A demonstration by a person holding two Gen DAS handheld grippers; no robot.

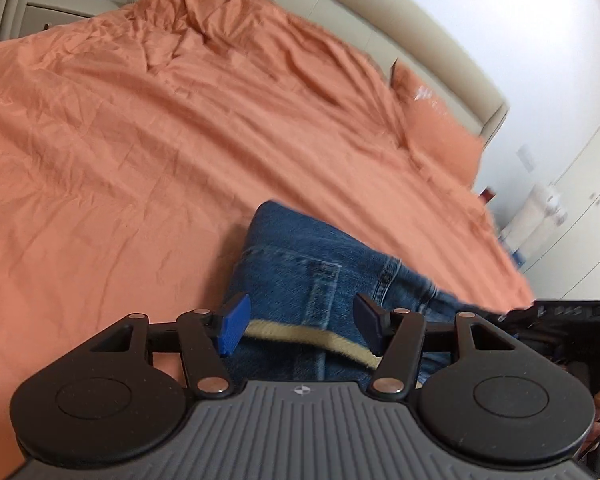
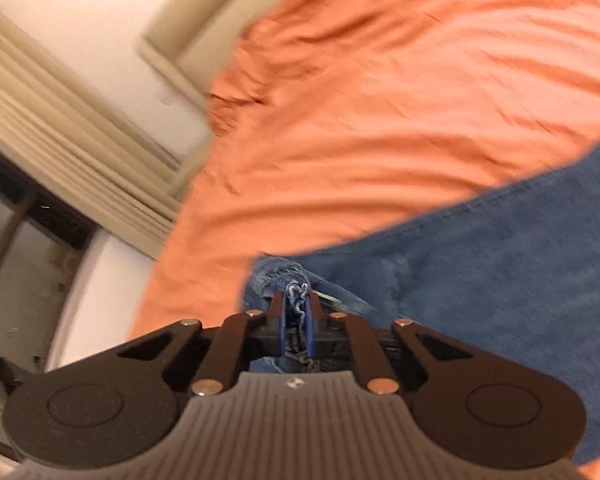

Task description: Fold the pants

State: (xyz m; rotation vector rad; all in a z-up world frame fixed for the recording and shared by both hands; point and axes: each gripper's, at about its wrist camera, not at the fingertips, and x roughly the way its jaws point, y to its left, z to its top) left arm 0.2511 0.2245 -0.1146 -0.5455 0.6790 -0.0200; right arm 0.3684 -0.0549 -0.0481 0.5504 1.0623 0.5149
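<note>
My right tool [image 2: 296, 312] is pinched tight on a frayed hem of the pants [image 2: 480, 248], with denim bunched between its pads; the rest of the leg runs away to the right of that tool across the orange bedspread [image 2: 380, 100]. My left tool [image 1: 300, 322] stands spread wide, gripping nothing, with the waistband and its pale inner lining directly ahead of and beneath its fingers. There the pants [image 1: 300, 256] look already doubled into a thick layered stack. I judge the fold is partway done: the hem end must yet be carried over to the waist, then laid flat and smoothed. The blur keeps finer layering unclear.
</note>
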